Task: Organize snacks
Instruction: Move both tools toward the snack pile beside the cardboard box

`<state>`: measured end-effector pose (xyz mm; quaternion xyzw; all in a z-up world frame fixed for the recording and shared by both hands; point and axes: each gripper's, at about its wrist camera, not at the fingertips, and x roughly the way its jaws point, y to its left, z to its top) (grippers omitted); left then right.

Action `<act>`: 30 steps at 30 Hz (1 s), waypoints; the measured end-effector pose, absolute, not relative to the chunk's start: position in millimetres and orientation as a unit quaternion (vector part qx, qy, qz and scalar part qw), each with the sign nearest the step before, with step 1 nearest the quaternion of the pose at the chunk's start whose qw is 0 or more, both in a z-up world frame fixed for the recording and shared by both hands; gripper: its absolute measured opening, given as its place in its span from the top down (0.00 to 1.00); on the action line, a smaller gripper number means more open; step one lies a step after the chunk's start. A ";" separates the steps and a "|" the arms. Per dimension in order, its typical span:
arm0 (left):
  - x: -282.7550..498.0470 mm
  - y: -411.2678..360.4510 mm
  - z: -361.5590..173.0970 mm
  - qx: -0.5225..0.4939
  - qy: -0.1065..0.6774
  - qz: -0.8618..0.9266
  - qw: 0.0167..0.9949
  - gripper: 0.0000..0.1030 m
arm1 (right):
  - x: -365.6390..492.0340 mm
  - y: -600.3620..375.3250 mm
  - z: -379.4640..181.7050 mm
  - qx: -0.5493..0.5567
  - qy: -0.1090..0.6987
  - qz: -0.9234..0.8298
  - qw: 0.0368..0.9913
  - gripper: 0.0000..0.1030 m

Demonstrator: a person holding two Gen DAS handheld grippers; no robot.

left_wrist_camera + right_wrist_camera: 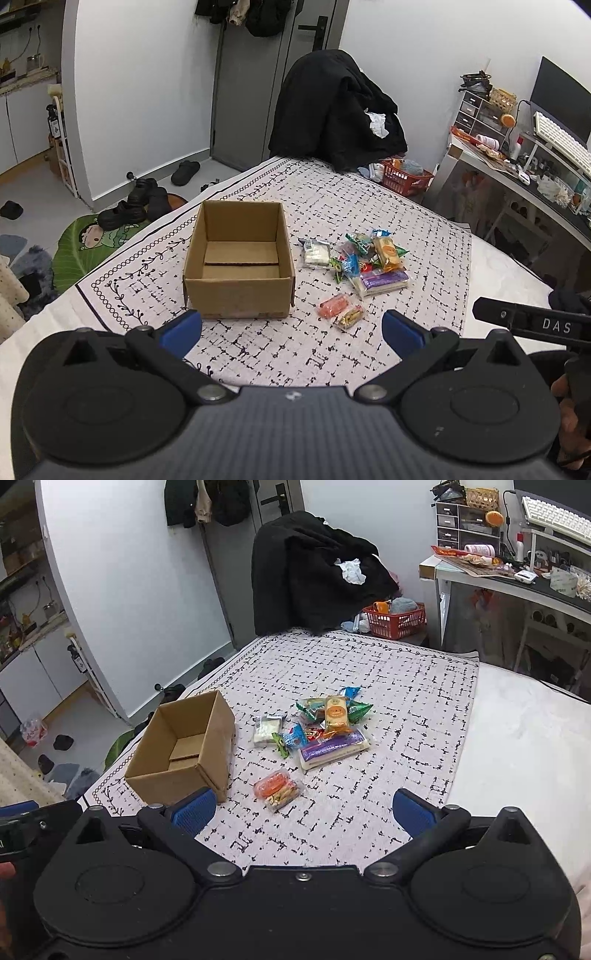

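While both jaws gape empty, crinkly snack packets [317, 731] flank a square cardboard box [184, 749].

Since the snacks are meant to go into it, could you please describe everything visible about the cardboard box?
The cardboard box is plain brown corrugated card, open-topped and upright, with nothing inside. Two bottom flaps overlap on its floor, leaving a visible seam. It rests on the patterned cloth, left of the snack pile and apart from it. Neither gripper touches it.
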<state>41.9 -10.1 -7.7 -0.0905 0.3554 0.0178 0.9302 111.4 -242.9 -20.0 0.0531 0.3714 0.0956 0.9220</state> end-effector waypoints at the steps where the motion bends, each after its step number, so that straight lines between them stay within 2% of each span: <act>1: 44.8 -10.4 -8.5 -0.092 0.356 0.019 0.930 0.00 | 114.6 -243.8 -20.5 0.055 0.372 0.096 0.922 0.00; 16: 95.5 -22.3 -32.0 -0.120 0.376 0.024 0.918 0.00 | 163.2 -256.8 -44.5 0.104 0.404 0.113 0.901 0.01; 23: 122.0 -31.8 -47.3 -0.129 0.384 0.015 0.914 0.02 | 190.4 -260.7 -68.7 0.160 0.437 0.118 0.877 0.15; 30: 147.4 -44.8 -65.5 -0.126 0.397 -0.003 0.909 0.08 | 213.9 -257.6 -94.3 0.200 0.461 0.105 0.858 0.20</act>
